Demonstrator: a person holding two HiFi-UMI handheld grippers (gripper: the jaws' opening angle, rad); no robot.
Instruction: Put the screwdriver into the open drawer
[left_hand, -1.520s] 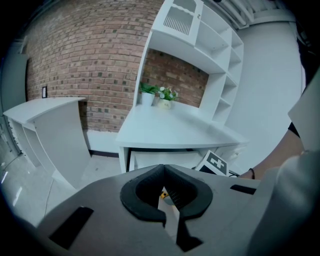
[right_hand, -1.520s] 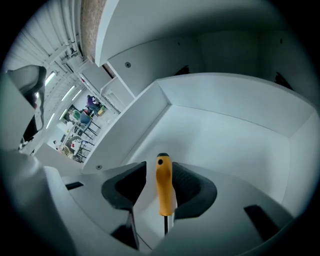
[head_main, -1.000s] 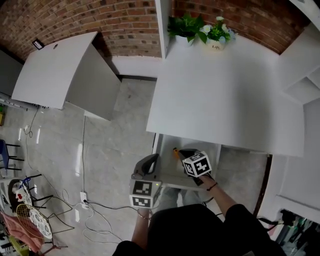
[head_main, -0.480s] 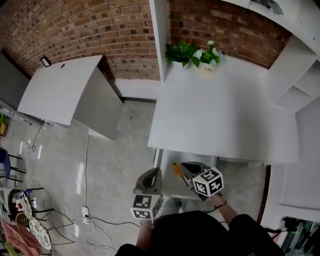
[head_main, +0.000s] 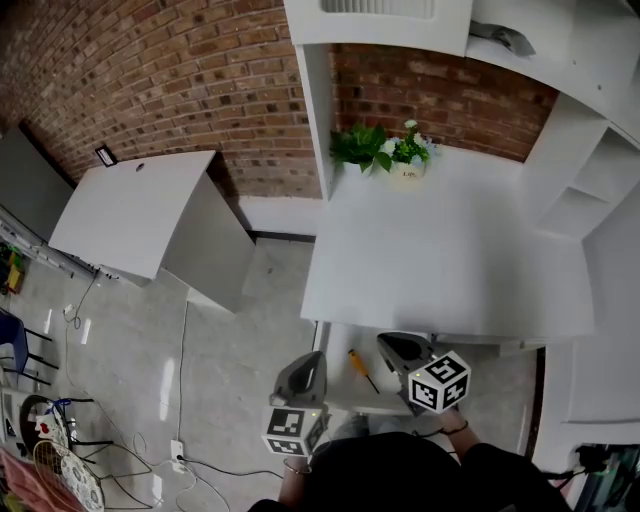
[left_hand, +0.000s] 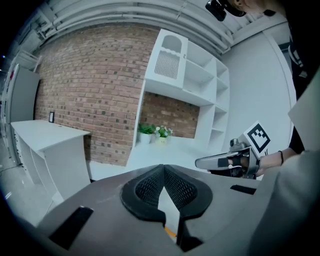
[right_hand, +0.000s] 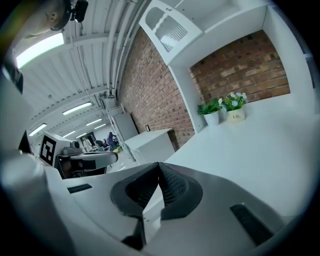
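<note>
Screwdriver (head_main: 362, 369) lies in the open drawer (head_main: 337, 346), which is pulled out under the front edge of the desk (head_main: 450, 250). Orange handle points toward the desk, dark shaft points away from it. Neither gripper touches it.

Left gripper (head_main: 312, 358) hangs in front of the desk, over the drawer's left edge. Jaws closed, tips meeting, nothing between them. In the left gripper view (left_hand: 163, 169) a sliver of orange shows through the gap below the tips.

Right gripper (head_main: 390, 344) sits by the desk's front edge, over the right part of the drawer, just right of the screwdriver and apart from it. Jaws closed too, tips together, empty; same in the right gripper view (right_hand: 159, 165).

Both grippers point toward the desk, side by side, apart.

Desk top is bare except for potted plants (head_main: 385, 148) at its back left corner against the brick wall (head_main: 180, 70). White shelves (head_main: 585, 180) stand on the right side of the desk. Second white table (head_main: 130, 210) stands left of the desk, well apart.
</note>
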